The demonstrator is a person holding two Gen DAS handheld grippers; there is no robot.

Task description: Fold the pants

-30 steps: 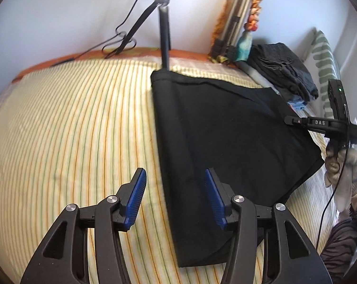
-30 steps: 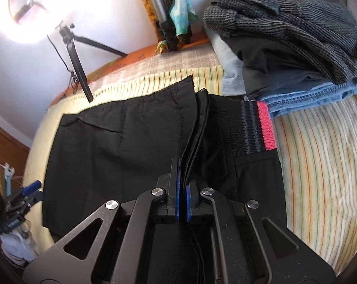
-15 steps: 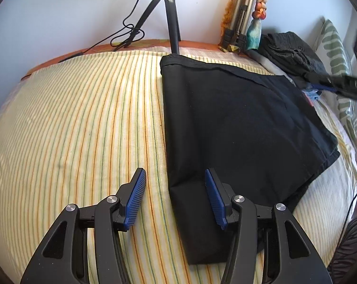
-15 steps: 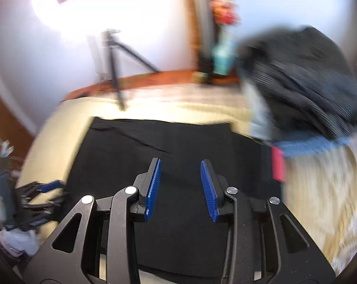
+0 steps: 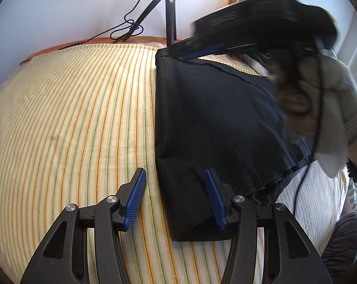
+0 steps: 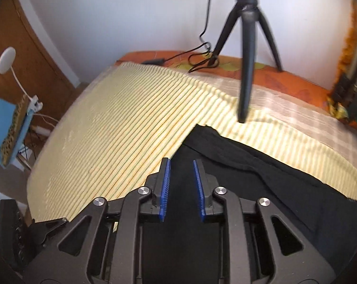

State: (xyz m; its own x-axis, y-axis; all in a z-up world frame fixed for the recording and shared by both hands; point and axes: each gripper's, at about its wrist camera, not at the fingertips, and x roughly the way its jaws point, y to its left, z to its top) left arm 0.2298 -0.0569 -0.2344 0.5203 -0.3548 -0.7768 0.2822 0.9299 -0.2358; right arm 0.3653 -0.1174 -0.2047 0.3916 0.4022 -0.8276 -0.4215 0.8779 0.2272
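Left wrist: left hand-held gripper jaws apart, straddling pants fold edge on bed, likely for grasping; right hand-held gripper closing, empty.

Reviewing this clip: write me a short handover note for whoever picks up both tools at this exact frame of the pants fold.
Left tool: open, nothing held, poised over the near left corner of the black pants.
Right tool: empty, jaws closing, over the far left corner of the pants, near the tripod.
Pants: lying flat on the striped bedsheet, already folded into a compact panel with a straight left edge.
Done: at least one fold is in.
Left: likely grip both left corners and make the next fold across, then smooth it down.
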